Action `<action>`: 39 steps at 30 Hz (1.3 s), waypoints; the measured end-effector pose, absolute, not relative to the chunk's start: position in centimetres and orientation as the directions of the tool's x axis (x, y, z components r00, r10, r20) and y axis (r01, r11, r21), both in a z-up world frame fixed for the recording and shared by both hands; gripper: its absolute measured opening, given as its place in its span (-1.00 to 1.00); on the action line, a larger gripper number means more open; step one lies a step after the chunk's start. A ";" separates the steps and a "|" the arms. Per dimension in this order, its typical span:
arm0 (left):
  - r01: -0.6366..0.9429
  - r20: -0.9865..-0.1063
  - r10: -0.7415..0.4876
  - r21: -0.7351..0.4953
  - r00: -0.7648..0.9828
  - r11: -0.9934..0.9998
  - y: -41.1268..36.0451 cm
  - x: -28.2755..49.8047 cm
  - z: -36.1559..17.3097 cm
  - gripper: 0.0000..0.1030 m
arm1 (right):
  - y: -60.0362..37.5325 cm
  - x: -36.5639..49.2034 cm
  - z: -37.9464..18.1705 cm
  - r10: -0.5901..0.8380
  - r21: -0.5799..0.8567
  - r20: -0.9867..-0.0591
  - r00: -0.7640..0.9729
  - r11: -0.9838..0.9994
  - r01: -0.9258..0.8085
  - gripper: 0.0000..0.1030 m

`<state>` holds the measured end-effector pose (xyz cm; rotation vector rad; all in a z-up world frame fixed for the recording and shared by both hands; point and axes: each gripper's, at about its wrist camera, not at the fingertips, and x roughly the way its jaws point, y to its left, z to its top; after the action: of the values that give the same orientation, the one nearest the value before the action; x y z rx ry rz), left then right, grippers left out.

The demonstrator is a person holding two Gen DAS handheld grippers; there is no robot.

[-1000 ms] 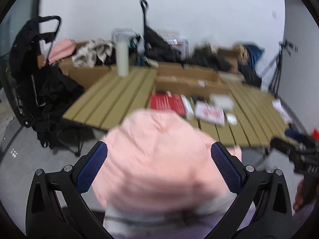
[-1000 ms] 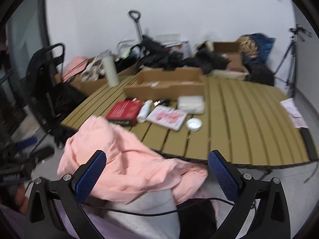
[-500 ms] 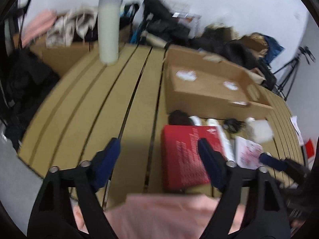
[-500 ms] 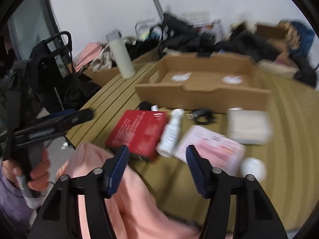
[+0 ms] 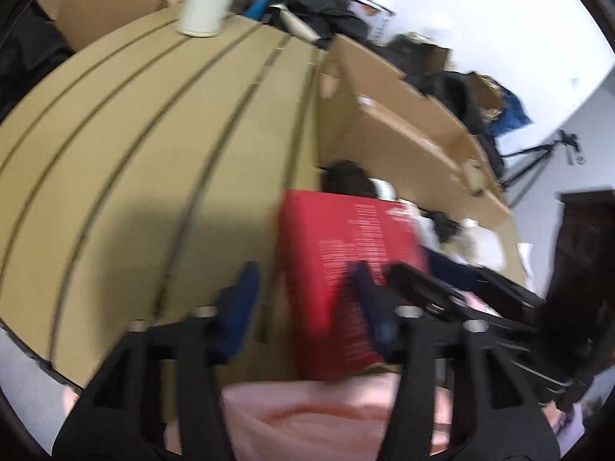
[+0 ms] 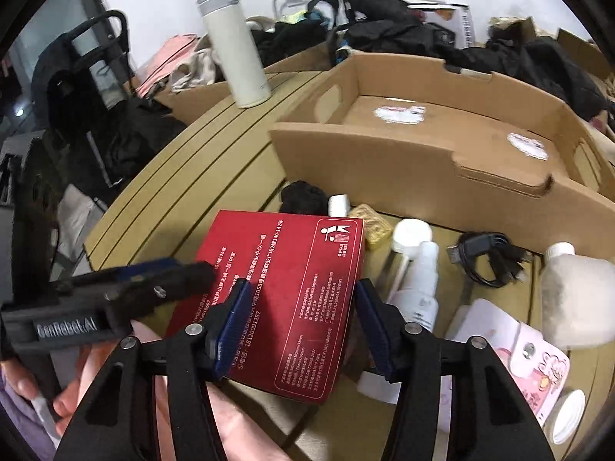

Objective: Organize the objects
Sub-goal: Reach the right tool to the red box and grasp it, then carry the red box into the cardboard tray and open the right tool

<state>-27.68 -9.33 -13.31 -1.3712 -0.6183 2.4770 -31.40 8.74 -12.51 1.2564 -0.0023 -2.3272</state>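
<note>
Blue-padded fingers of the right tool (image 6: 299,322) stand parted on either side of the near end of the red box (image 6: 284,299), the pads close to its edges; whether they press it I cannot tell. The box lies flat on the slatted surface (image 6: 184,176) just ahead of the tool, its top printed with white Chinese text, the numbers "18120091287" and a bin pictogram. Left of this tool, the left tool (image 5: 303,299) reaches in, its body marked "GenRobot.AI"; its fingers are spread, one over the bare slats, the other over the box, gripping nothing. Right of the box lie a white spray bottle (image 6: 417,288), a coiled black cable (image 6: 488,253) and a pink packet (image 6: 530,361). Beyond stands an open cardboard tray (image 6: 442,161), and further left a white flask (image 6: 234,46). Pink cloth (image 5: 330,418) lies under the tools.
</note>
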 end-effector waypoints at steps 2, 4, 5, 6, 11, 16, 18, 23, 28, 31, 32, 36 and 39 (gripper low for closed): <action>-0.010 -0.755 0.339 -0.403 -0.562 -0.915 -8.1 -27.0 -12.4 -0.27 | 8.8 -31.8 -12.4 -0.431 0.254 -0.782 -0.450 -0.880 0.401 -0.21; -0.009 -0.755 0.326 -0.392 -0.569 -0.920 -8.0 -26.7 -12.0 -0.28 | 9.2 -31.7 -12.2 -0.438 0.269 -0.776 -0.454 -0.881 0.390 -0.24; -0.002 -0.754 0.325 -0.394 -0.571 -0.919 -7.8 -26.5 -11.7 -0.28 | 9.4 -31.5 -12.1 -0.443 0.276 -0.773 -0.455 -0.880 0.387 -0.25; -0.002 -0.751 0.322 -0.393 -0.576 -0.920 -7.7 -26.2 -11.3 -0.28 | 9.5 -31.2 -11.8 -0.445 0.279 -0.769 -0.458 -0.880 0.385 -0.26; -0.045 -0.698 0.306 -0.365 -0.647 -0.930 -6.3 -24.8 -6.6 -0.32 | 10.8 -29.5 -7.6 -0.464 0.278 -0.708 -0.532 -0.876 0.394 -0.28; -0.103 -0.637 0.333 -0.370 -0.695 -0.923 -4.7 -25.1 -2.2 -0.31 | 13.3 -28.7 -2.4 -0.496 0.316 -0.630 -0.597 -0.867 0.386 -0.28; -0.128 -0.620 0.352 -0.375 -0.702 -0.918 -4.0 -25.7 -1.0 -0.30 | 14.4 -28.9 -0.8 -0.504 0.328 -0.606 -0.616 -0.863 0.383 -0.28; -0.156 -0.605 0.377 -0.386 -0.701 -0.909 -2.6 -29.1 0.9 -0.30 | 15.7 -31.2 2.2 -0.493 0.332 -0.584 -0.645 -0.870 0.365 -0.28; -0.161 -0.623 0.422 -0.432 -0.658 -0.888 -2.6 -34.8 1.5 -0.30 | 15.7 -35.1 3.9 -0.448 0.279 -0.587 -0.674 -0.894 0.351 -0.28; -0.172 -0.633 0.434 -0.432 -0.641 -0.885 -2.3 -38.7 1.7 -0.30 | 16.1 -38.3 4.4 -0.439 0.277 -0.591 -0.677 -0.898 0.340 -0.28; -0.176 -0.642 0.431 -0.423 -0.634 -0.889 -2.1 -40.1 1.6 -0.30 | 16.1 -39.7 4.3 -0.434 0.274 -0.600 -0.672 -0.901 0.337 -0.28; -0.140 -0.704 0.389 -0.387 -0.594 -0.912 -1.4 -44.8 -1.0 -0.30 | 16.2 -45.1 1.8 -0.430 0.295 -0.647 -0.630 -0.903 0.314 -0.28; -0.088 -0.755 0.362 -0.378 -0.547 -0.922 -1.5 -46.9 -4.3 -0.30 | 15.9 -48.2 -1.7 -0.435 0.332 -0.694 -0.574 -0.901 0.280 -0.28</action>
<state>-46.87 -1.47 -4.34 -1.3314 -0.4347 2.5185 -48.25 15.89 -1.65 1.1582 -0.2596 -2.4623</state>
